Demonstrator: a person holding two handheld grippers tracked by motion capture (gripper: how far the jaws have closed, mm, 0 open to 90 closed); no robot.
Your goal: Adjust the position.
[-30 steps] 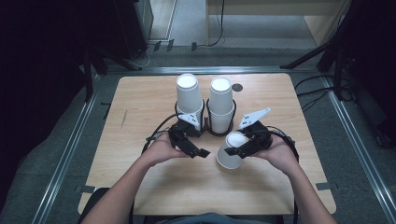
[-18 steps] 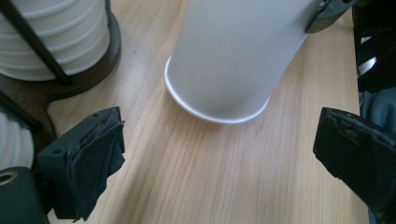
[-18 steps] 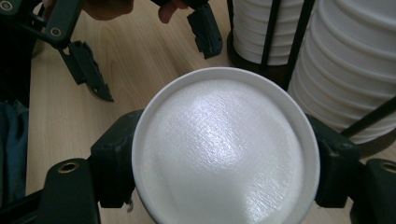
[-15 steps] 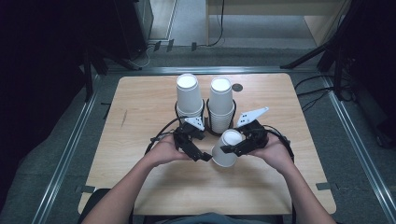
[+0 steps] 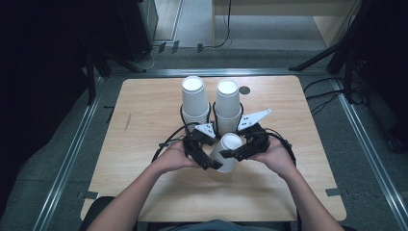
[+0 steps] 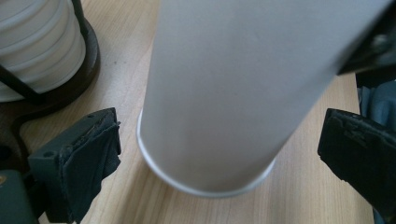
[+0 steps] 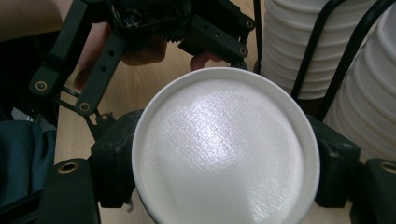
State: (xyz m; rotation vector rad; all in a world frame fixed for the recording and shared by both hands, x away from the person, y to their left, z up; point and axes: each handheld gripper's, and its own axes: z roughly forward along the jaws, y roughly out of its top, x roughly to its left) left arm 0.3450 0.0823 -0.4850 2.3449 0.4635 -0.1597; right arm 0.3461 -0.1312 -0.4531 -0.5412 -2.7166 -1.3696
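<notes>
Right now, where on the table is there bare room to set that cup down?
The table is bare left of the two cup stacks, right of them toward the far corner, and along the near edge. The middle is crowded: both hand-held grippers and the cup.

From my station, the white paper cup (image 7: 224, 149) looks matt, with a fine woven-looking grain on its flat base and a smooth wall (image 6: 224, 93). The stacked white paper cups (image 5: 195, 101) have the same dull finish and sit in a thin black wire holder (image 7: 336, 56) with a slight sheen. The pale wooden table top (image 5: 144, 120) shows straight grain and a satin surface. I see rough, worn black rubbery pads (image 6: 91, 158) and matt black plastic links (image 7: 98, 70).
</notes>
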